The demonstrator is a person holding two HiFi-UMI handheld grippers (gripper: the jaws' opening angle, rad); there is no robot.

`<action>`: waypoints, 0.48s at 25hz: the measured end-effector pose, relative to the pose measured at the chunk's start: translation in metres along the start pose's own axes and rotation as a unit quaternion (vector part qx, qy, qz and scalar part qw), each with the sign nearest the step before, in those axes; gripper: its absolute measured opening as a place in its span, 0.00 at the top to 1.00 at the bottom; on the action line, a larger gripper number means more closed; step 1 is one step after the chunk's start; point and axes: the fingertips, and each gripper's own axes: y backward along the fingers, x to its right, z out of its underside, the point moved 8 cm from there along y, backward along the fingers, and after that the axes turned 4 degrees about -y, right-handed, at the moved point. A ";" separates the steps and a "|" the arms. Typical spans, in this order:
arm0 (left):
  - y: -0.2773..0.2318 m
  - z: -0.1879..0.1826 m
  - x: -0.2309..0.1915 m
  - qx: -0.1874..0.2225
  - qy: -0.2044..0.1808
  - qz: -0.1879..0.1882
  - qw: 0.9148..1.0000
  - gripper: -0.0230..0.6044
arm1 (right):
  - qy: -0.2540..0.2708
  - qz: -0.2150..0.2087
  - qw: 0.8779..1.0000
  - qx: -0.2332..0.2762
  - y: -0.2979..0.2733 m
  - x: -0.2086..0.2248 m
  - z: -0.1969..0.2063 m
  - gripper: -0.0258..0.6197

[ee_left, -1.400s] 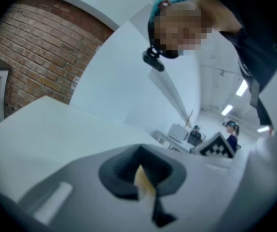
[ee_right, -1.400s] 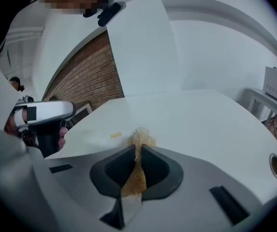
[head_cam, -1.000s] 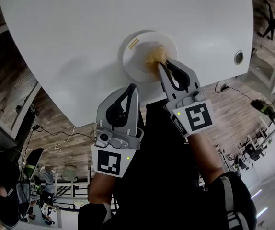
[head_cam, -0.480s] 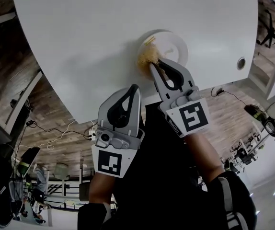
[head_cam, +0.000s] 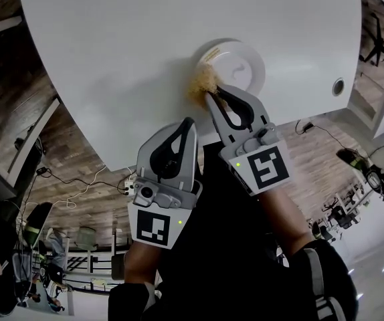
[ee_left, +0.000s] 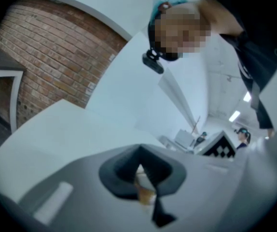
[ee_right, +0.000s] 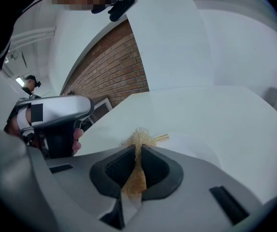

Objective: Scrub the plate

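Head view inspection: scrubber at plate rim, right gripper engaged

**Plate:** White plate (head_cam: 242, 57) flat on white table (head_cam: 132, 39), toward the near edge, right of centre. Small yellow label (head_cam: 207, 53) on far-left rim.

**Scrubber:** Golden mesh scrubber (head_cam: 203, 81) at the plate's near-left rim, partly over the rim and partly over bare table. Contact with the plate surface likely, not confirmed.

**Right gripper:** Right gripper (head_cam: 209, 94) reaching from the near side, jaws clamped on the scrubber. Confirmed in right gripper view: right gripper (ee_right: 137, 151) pinching a strand of scrubber (ee_right: 139, 138) between the dark pads, tuft protruding beyond the tips, plate (ee_right: 196, 146) just beyond and to the right.

**Left gripper:** Left gripper (head_cam: 186, 122) near the table's near edge, left of the plate, apart from plate and scrubber. In left gripper view, left gripper (ee_left: 140, 164) with jaws drawn together; small tan patch showing in the slit, nature not determinable.

**Surroundings:** Wooden floor (head_cam: 78, 192) below the table edge. Brick wall (ee_left: 47, 52) in left gripper view.
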 end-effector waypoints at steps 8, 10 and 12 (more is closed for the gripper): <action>-0.009 0.006 0.016 -0.005 0.001 0.014 1.000 0.96 | -0.010 0.018 1.000 -0.005 0.015 0.023 0.014 0.91; -0.011 0.007 0.019 -0.008 0.000 0.017 1.000 0.96 | -0.007 0.019 1.000 0.001 0.018 0.030 0.014 0.91; -0.014 0.008 0.023 -0.011 -0.003 0.019 1.000 0.96 | -0.009 0.025 1.000 0.006 0.021 0.038 0.014 0.91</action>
